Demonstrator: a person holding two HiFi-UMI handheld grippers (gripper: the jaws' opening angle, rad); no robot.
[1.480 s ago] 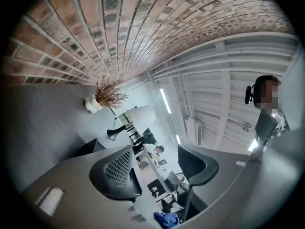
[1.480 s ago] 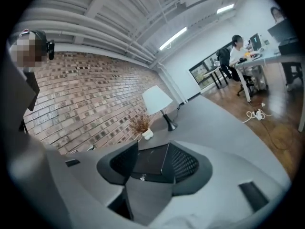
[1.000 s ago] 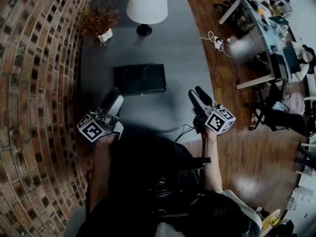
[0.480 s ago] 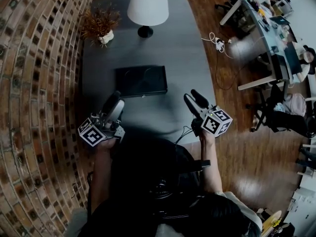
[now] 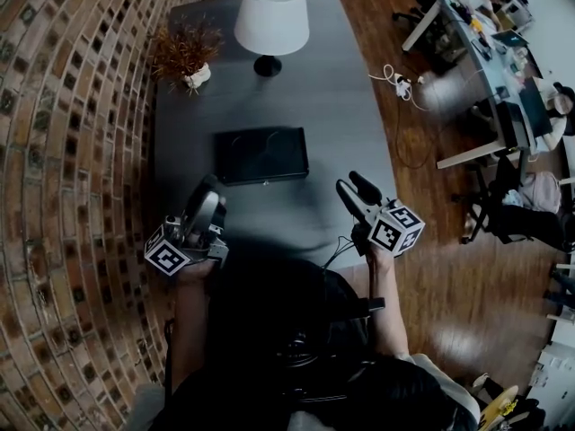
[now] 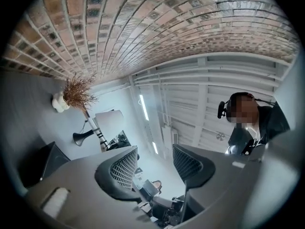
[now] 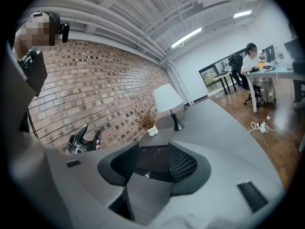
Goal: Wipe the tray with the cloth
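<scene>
The left gripper [image 5: 205,203], tilted up off the grey desk [image 5: 346,115], has just been narrowing its jaws on nothing and stays released; the flat black rectangular tray [image 5: 261,154] lies mid-desk, within reach of both; the right gripper [image 5: 356,187] aims at it, parted and empty; no cloth shows, so wiping can't be judged

Empty right tongs [image 7: 154,149] apart, black tray [image 7: 152,167] beyond on grey table [image 7: 214,128].
</scene>
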